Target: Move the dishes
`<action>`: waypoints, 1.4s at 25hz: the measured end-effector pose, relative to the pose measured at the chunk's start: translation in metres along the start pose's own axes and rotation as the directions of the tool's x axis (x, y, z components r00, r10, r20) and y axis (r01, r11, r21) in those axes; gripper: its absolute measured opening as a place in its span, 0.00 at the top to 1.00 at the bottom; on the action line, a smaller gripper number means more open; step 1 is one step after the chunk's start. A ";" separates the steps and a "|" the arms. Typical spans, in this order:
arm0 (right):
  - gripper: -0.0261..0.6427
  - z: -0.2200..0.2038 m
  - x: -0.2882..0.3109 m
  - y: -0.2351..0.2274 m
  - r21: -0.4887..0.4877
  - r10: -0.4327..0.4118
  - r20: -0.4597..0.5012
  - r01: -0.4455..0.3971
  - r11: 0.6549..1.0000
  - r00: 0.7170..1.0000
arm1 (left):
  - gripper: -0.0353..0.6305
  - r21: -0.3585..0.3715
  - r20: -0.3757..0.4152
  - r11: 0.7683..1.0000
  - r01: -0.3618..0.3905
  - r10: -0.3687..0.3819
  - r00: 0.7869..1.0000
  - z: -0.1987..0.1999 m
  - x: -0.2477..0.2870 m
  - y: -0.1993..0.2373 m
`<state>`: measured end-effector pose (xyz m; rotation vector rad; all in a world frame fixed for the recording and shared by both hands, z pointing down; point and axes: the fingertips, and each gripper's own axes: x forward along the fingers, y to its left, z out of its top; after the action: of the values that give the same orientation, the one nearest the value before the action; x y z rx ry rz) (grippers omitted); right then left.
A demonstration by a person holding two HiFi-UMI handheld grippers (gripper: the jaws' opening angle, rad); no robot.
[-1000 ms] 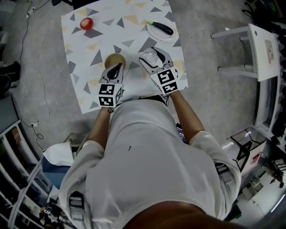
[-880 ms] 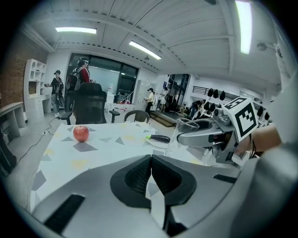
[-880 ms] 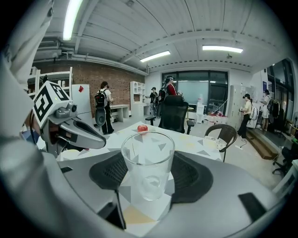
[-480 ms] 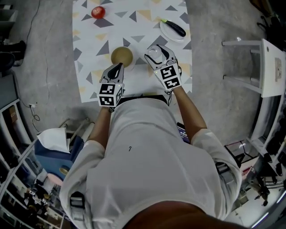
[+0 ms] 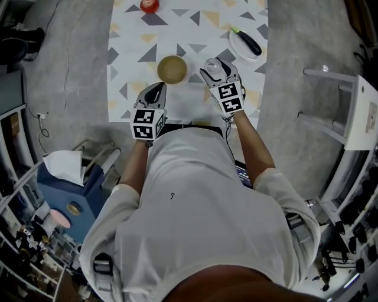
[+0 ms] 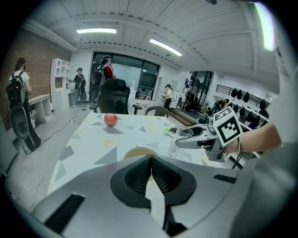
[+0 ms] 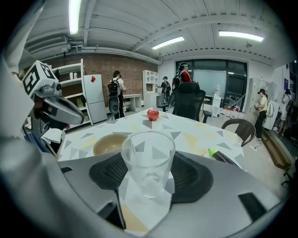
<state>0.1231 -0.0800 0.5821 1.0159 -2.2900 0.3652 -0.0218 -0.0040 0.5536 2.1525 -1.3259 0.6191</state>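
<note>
Surface (image 5: 195, 36): patterned; bowl (image 5: 172, 69) on its near half.
Right gripper (image 5: 215, 68): fingers (image 7: 188, 174) clasp glass (image 7: 148, 158) upright for carrying.
Left gripper (image 5: 158, 88): fingers (image 6: 135, 176) together, empty, near bowl.

Tan bowl (image 5: 172, 69) beside left tongs (image 5: 157, 89); glass (image 5: 213, 65) in right tongs (image 5: 217, 72), above patterned table (image 5: 189, 23).

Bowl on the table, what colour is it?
Tan; the bowl shows best in the head view.

Table (image 5: 195, 38): white, with grey and pale-yellow triangles. Apple (image 5: 149, 5): red. Bowl (image 5: 172, 69): tan. Glass (image 7: 148, 160): clear (triangles show through it). Plate (image 5: 236, 46): white. Vegetable (image 5: 250, 43): dark, green tip. Cubes (image 5: 147, 122): black-and-white square markers. Shirt (image 5: 189, 194): white. Floor (image 5: 71, 71): grey.
</note>
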 end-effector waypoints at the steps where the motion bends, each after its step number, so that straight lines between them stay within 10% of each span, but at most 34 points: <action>1: 0.55 0.000 0.002 0.000 -0.002 0.003 -0.001 -0.003 1.000 1.000 | 0.92 -0.003 0.000 1.000 -0.005 0.005 1.000 -0.001 -0.001 0.001; 35: 0.50 -0.013 -0.022 0.003 0.109 -0.081 0.003 0.080 0.991 0.997 | 0.92 0.059 -0.013 0.994 0.090 -0.090 0.996 0.004 0.006 -0.010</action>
<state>0.1375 -0.0595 0.5785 1.1618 -2.2482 0.4581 -0.0100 -0.0070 0.5524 2.2401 -1.2118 0.6395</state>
